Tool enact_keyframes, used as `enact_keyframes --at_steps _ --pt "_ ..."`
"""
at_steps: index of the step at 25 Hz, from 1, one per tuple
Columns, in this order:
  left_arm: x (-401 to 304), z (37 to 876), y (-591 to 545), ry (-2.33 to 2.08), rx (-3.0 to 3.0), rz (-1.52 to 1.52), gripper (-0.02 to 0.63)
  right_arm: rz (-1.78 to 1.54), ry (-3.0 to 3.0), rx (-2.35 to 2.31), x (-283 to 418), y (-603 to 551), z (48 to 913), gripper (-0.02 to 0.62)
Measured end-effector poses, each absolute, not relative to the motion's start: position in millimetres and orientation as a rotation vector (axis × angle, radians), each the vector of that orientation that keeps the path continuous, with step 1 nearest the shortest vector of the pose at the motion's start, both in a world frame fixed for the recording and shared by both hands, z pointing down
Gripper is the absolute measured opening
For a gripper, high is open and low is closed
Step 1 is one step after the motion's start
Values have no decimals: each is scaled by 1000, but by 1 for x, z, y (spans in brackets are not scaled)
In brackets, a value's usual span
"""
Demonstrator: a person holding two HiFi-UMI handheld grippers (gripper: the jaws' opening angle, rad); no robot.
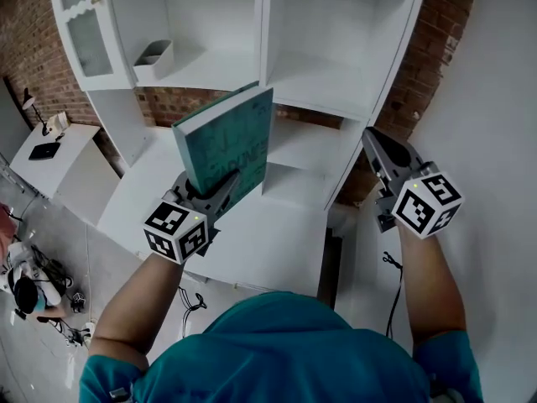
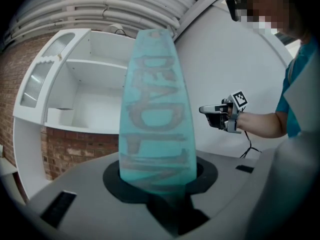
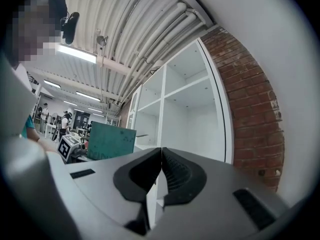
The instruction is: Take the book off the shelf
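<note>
Before shelf (image 1: 336, 57), left gripper (image 1: 218, 190) fingers (image 2: 114, 178) clamping book (image 1: 231, 137) — right gripper (image 1: 371, 138) fingers (image 3: 134, 173) together

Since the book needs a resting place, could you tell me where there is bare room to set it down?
The white tabletop in front of the shelf unit is bare, and so are the right-hand compartments; the upper left one is partly taken by a small bin.

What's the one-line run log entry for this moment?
left gripper: shut on book | right gripper: shut, empty | book: off shelf
</note>
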State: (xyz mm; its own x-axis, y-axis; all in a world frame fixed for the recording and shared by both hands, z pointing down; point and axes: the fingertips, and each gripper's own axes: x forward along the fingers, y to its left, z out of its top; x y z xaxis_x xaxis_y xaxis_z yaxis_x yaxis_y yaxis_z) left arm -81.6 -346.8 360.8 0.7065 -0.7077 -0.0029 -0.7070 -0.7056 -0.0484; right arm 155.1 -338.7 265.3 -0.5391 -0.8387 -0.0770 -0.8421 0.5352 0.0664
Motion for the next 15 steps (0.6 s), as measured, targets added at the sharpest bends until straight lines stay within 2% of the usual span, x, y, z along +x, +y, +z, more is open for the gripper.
enact_keyframes --at_steps 15 --pt "-69 490 -370 1223 -3004 -167 163 -159 2803 -1512 156 -377 410 23"
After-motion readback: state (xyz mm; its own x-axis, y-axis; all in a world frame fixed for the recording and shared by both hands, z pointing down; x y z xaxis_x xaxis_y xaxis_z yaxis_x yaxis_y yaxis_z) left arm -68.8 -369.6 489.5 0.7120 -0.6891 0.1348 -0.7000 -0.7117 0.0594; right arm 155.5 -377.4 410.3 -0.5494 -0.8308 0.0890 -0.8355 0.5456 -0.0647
